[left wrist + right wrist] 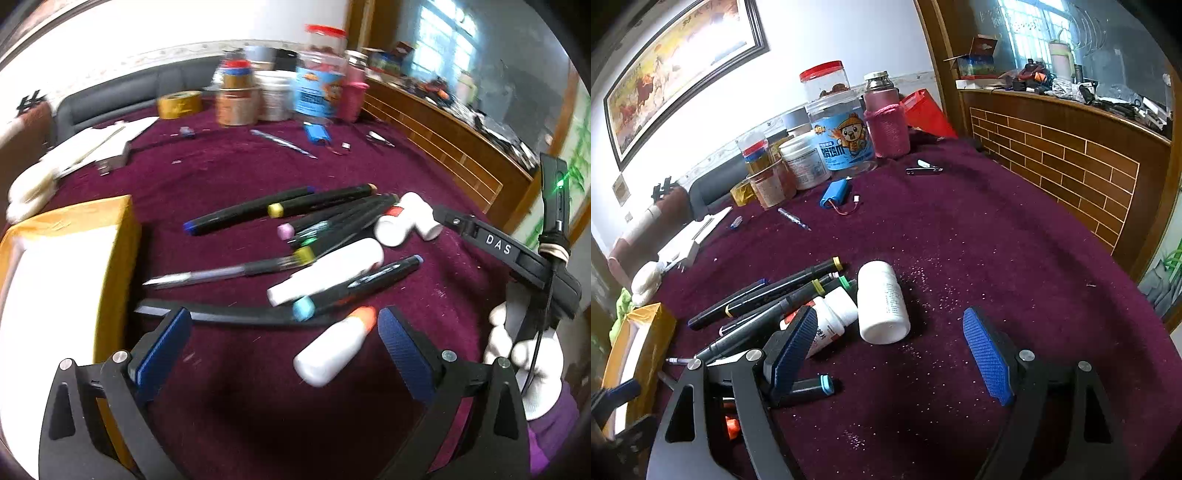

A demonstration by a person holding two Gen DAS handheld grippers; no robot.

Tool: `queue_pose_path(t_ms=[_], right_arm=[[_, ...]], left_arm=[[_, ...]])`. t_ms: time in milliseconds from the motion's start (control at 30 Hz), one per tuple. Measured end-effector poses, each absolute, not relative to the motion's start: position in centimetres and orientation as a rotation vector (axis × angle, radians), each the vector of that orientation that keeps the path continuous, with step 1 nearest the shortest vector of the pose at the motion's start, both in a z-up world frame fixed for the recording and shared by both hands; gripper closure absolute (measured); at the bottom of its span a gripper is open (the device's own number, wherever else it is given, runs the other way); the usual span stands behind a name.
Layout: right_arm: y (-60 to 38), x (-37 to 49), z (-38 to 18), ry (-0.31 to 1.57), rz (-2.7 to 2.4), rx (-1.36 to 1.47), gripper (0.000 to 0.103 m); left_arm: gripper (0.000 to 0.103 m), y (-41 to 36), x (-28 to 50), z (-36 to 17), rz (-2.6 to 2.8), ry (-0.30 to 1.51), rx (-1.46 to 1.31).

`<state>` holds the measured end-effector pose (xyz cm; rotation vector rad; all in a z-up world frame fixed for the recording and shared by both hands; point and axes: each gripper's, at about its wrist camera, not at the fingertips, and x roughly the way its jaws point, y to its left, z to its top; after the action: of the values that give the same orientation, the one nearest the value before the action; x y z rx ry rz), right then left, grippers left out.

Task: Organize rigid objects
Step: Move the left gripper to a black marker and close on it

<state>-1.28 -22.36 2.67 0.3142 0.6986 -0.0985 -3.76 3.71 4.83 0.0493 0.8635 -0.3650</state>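
Left wrist view: your left gripper gapes wide, glue bottle lying between its fingers; your right gripper gapes too, pill bottle just beyond.

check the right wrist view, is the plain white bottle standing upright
No, the plain white bottle lies on its side on the maroon cloth.

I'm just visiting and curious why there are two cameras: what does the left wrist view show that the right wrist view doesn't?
Only the left view shows the orange-tipped white bottle fully, lying between the open left tool, plus the clear pen whole.

Only the right view shows the framed horse painting and the open right tool.

Both show the marker pile, white pill bottles, yellow box and blue-labelled jar.
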Motion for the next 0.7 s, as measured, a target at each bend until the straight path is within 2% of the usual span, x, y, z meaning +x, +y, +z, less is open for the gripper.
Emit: queue_pose_path(t_ms=[133, 200, 233, 300, 333, 533, 700], right_arm=[[-22.4, -1.1, 2.5, 0.707, -0.084, 0.330, 0.026], [-22.6, -1.1, 2.4, 0.713, -0.078, 0.344, 0.026], [-22.6, -1.0, 2.3, 0.716, -0.076, 0.350, 0.026], [-22.8, -1.0, 2.2, 0.725, -0.070, 0.364, 0.026], [-22.8, -0.8, 2.2, 0.728, -0.067, 0.369, 0.026], [-23.3, -0.5, 1.7, 0.754, -0.053, 0.410, 0.026], [-23.6, -0.4, 1.4, 0.765, -0.047, 0.436, 0.026]], left_arm=[[0.002, 1.1, -2.0, 3.5, -0.368, 0.896, 0.120], [0.016, -0.3, -1.6, 2.0, -0.419, 0.978, 0.134], [0.031, -0.9, -1.9, 1.7, -0.450, 0.992, 0.152], [0.039, -1.4, -3.1, 2.0, -0.517, 0.997, 0.166], [0.046, -1.3, -3.5, 2.2, -0.563, 1.015, 0.143], [0.046, 2.6, -5.6, 4.4, -0.554, 0.951, 0.086], [0.046, 6.6, -5.5, 4.4, -0.450, 0.975, 0.053]])
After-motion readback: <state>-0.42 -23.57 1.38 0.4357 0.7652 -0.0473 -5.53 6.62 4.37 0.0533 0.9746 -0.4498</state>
